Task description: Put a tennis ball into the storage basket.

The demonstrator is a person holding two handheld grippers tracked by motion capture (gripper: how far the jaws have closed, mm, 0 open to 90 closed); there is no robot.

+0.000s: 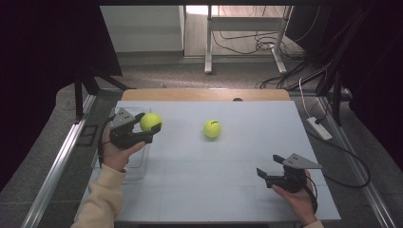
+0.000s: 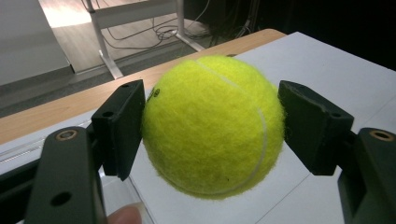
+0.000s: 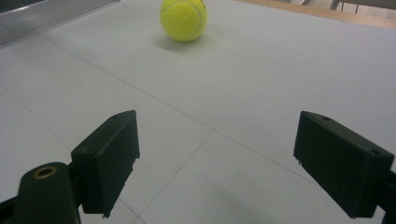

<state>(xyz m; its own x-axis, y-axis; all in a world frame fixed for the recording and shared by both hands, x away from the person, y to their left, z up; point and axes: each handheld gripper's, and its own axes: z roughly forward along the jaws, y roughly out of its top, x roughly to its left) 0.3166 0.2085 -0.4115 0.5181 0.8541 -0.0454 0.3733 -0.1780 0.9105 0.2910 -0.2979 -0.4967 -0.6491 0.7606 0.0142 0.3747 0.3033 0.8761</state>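
Tennis ball (image 2: 212,126) between, touching both left gripper (image 2: 212,128) jaws.

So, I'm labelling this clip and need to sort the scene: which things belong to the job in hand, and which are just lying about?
Part of the job:
- tennis ball clamped in the left gripper
- second tennis ball loose on the white table
- clear bin under the left hand
- right gripper, open, holding nothing

Lying about:
- cables on the floor
- desk legs behind
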